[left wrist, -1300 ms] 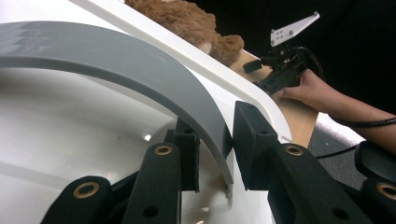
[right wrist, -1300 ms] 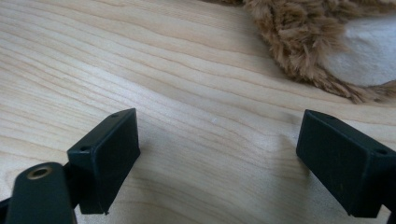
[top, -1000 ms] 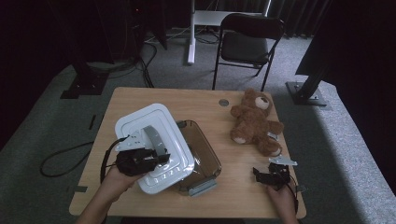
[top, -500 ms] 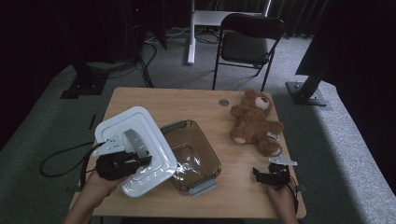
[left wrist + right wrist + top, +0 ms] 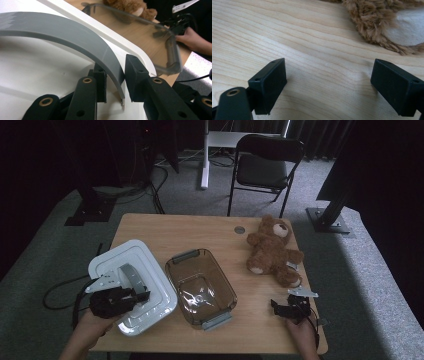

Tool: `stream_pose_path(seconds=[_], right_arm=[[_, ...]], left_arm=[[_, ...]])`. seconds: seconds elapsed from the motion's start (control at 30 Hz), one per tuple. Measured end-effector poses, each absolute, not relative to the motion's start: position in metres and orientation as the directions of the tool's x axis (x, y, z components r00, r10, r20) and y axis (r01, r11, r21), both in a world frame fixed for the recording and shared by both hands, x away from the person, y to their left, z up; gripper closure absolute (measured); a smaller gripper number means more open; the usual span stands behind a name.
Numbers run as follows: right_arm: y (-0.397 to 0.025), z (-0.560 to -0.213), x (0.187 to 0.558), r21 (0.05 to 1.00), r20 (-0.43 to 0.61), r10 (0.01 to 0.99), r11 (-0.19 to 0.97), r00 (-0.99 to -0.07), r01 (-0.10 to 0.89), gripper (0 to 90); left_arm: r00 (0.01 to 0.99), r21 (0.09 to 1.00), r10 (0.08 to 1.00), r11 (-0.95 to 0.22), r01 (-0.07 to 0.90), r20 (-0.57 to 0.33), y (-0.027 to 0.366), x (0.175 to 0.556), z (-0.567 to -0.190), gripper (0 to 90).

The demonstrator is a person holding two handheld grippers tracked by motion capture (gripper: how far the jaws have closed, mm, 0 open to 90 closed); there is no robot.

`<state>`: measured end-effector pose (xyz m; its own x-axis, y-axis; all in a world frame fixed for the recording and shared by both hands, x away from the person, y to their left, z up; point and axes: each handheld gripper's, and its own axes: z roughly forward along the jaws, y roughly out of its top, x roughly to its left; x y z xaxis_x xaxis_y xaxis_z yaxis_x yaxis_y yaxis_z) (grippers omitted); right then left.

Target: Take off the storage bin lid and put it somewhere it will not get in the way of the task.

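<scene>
Left gripper [image 5: 134, 292] clamped the grey handle [image 5: 75, 40] of the white lid [image 5: 150, 285], which sat at the table's [image 5: 200, 230] left front edge, just beside the clear brown container [image 5: 200, 287]. Right gripper [image 5: 328, 85] rested low over bare wood near the right front corner, jaws spread wide and empty, close to the teddy bear [image 5: 272, 250].

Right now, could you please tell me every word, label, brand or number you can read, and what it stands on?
None can be read: the white lid, its grey handle, the clear container and the teddy bear show no text; the bear's small tag is too small to read.
</scene>
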<state>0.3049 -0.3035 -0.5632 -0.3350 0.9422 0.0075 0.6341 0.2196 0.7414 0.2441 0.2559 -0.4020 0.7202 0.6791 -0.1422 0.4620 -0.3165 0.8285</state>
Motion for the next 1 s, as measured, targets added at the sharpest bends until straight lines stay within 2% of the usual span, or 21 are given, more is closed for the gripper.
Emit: stream_pose_path(seconds=[0.13, 0.27, 0.5, 0.83, 1.0], right_arm=[[-0.304, -0.563, 0.305, 0.741, 0.008, 0.942, 0.219, -0.335, 0.634, 12.3], [-0.304, -0.563, 0.305, 0.742, 0.008, 0.942, 0.219, -0.335, 0.634, 12.3], [-0.304, -0.563, 0.305, 0.741, 0.008, 0.942, 0.22, -0.335, 0.634, 12.3], [-0.304, -0.563, 0.305, 0.741, 0.007, 0.942, 0.22, -0.335, 0.634, 12.3], [-0.304, -0.563, 0.305, 0.742, 0.008, 0.943, 0.219, -0.334, 0.634, 12.3]], left_arm=[[0.696, 0.822, 0.704, -0.311, 0.477, -0.137, 0.263, 0.242, -0.411, 72.9], [0.695, 0.813, 0.698, -0.297, 0.501, -0.173, 0.269, 0.243, -0.424, 72.9], [0.709, 0.787, 0.663, -0.295, 0.543, -0.24, 0.268, 0.254, -0.453, 72.8], [0.716, 0.756, 0.641, -0.315, 0.574, -0.276, 0.261, 0.275, -0.494, 72.3], [0.742, 0.761, 0.608, -0.329, 0.559, -0.282, 0.259, 0.282, -0.508, 71.3]])
